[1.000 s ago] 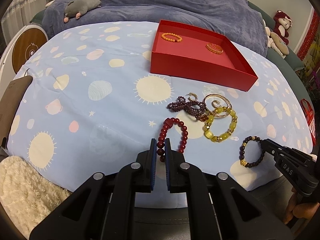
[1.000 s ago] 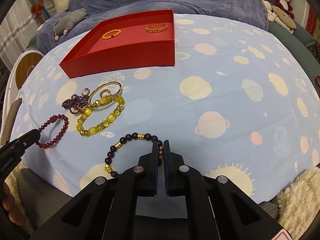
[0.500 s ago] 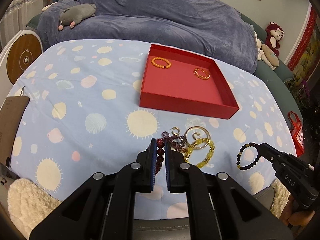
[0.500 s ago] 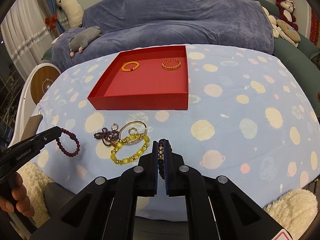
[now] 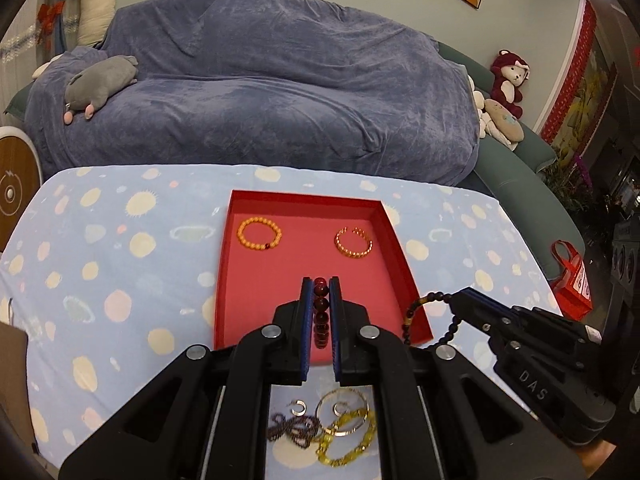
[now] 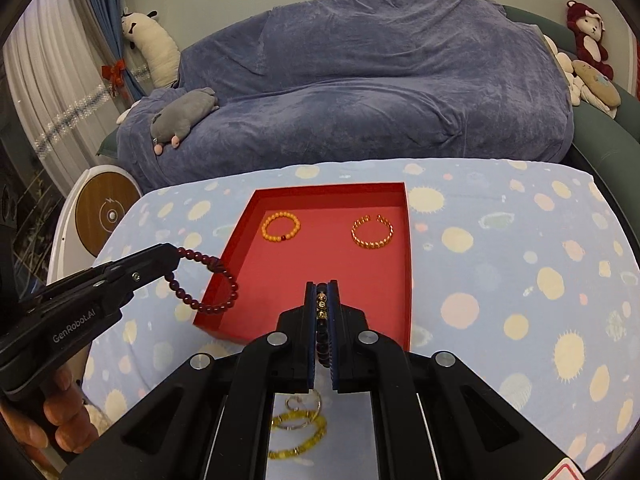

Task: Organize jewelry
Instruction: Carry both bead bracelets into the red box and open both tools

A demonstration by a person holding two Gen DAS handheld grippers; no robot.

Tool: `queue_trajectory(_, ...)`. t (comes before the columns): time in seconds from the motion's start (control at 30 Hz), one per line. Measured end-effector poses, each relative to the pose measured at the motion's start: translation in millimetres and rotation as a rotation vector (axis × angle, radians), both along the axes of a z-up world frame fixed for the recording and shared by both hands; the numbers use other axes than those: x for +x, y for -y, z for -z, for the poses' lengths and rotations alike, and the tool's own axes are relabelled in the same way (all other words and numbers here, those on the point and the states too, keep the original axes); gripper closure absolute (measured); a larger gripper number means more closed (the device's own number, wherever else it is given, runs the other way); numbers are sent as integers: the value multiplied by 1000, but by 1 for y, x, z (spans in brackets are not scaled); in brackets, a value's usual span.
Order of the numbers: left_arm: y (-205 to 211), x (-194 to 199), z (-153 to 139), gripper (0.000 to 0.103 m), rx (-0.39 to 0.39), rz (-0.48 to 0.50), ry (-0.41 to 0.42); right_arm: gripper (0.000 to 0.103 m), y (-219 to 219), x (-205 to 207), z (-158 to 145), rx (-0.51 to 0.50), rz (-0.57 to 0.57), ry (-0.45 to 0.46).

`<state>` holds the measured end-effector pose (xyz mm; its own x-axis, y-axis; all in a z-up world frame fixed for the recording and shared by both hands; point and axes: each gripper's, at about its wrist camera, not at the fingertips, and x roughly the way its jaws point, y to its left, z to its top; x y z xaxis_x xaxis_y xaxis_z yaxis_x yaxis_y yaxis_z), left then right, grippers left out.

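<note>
My left gripper (image 5: 320, 286) is shut on a dark red bead bracelet (image 5: 321, 308) and holds it in the air over the near part of the red tray (image 5: 222, 264). From the right wrist view that bracelet (image 6: 218, 284) hangs over the tray's left wall (image 6: 224, 264). My right gripper (image 6: 322, 288) is shut on a dark bead bracelet with gold beads (image 6: 322, 320), also above the tray; it shows in the left wrist view (image 5: 416, 312). An orange bead bracelet (image 5: 259, 233) and a gold bangle (image 5: 353, 242) lie in the tray.
A yellow bead bracelet (image 5: 348, 440), a purple bead strand (image 5: 294, 430), a thin bangle (image 5: 342, 412) and a small earring (image 5: 298, 407) lie on the spotted blue cloth (image 5: 100, 280) below my grippers. A blue-covered sofa (image 5: 280, 92) with plush toys stands behind.
Both grippers have lifted their bracelets off the cloth and carried them forward to above the red tray. The other jewelry stays on the cloth.
</note>
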<state>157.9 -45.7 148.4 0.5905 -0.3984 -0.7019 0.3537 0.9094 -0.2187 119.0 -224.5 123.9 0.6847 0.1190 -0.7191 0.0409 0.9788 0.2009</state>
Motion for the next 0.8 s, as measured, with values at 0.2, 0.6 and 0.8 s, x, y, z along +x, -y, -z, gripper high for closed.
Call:
queue_trajectory(0.2, 22, 55, 14, 95, -8, 16, -15, 97, -2, 60, 14, 22, -14, -17)
queue_trajectory(0.6, 26, 116, 103, 95, 54, -1, -151, 97, 13, 120, 93, 4, 17, -160)
queue_trajectory(0.8, 21, 114, 118, 67, 119, -37, -132, 79, 20, 116, 104, -60, 50, -166)
